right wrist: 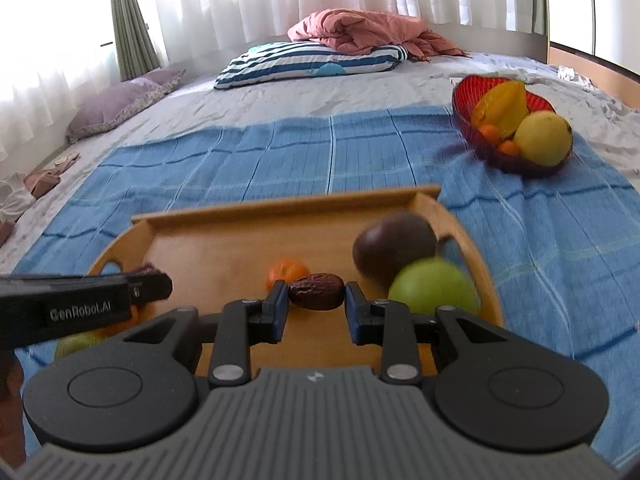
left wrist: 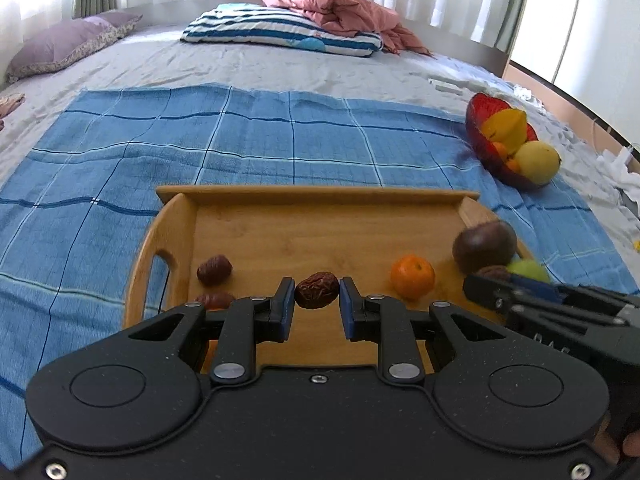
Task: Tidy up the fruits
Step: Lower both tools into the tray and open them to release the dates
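Wooden tray [left wrist: 320, 200] on the blue blanket [left wrist: 120, 168] holds the loose fruit. Your left gripper [left wrist: 317, 294] is clamped on a wrinkled date [left wrist: 317, 290]; your right gripper [right wrist: 316, 294] is clamped on a darker date [right wrist: 317, 291]. Both grips catch only the ends of a small, hard fruit, so a twist or jolt could pop one out onto the bed. The red bowl [right wrist: 464, 120] is already heaped with a yellow fruit [right wrist: 542, 138] near its rim; dropping from height could roll it off. Your right gripper sits close to the green fruit [right wrist: 434, 286] and purple fruit [right wrist: 394, 246], blurred here, possibly rolling. Watch your grippers crossing.
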A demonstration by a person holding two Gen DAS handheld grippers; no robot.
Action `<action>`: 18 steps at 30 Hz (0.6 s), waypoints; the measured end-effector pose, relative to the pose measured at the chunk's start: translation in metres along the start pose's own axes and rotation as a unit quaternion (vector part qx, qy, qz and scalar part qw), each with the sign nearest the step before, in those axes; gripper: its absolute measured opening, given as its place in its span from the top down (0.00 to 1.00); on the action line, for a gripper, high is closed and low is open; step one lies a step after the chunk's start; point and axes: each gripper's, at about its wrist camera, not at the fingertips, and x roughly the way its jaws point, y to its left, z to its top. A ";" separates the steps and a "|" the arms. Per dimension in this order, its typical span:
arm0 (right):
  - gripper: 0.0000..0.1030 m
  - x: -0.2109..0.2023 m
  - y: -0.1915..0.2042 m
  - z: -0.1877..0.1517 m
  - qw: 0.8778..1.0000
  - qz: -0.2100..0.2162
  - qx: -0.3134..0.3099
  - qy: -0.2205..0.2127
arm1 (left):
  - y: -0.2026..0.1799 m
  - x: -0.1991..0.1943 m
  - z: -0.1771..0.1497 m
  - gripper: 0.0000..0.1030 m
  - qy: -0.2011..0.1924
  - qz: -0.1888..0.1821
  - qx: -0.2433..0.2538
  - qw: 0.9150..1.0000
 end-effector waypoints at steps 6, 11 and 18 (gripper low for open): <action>0.66 0.024 0.004 0.030 1.000 0.003 0.006 0.025 | 0.008 0.024 0.023 0.78 0.026 0.011 -0.013 1.000; 0.66 0.045 0.010 0.041 0.999 -0.002 -0.006 0.045 | 0.013 0.043 0.033 0.78 0.041 0.012 -0.021 0.999; 0.66 0.071 0.017 0.047 0.997 -0.005 -0.015 0.072 | 0.016 0.064 0.038 0.78 0.063 0.010 -0.027 0.998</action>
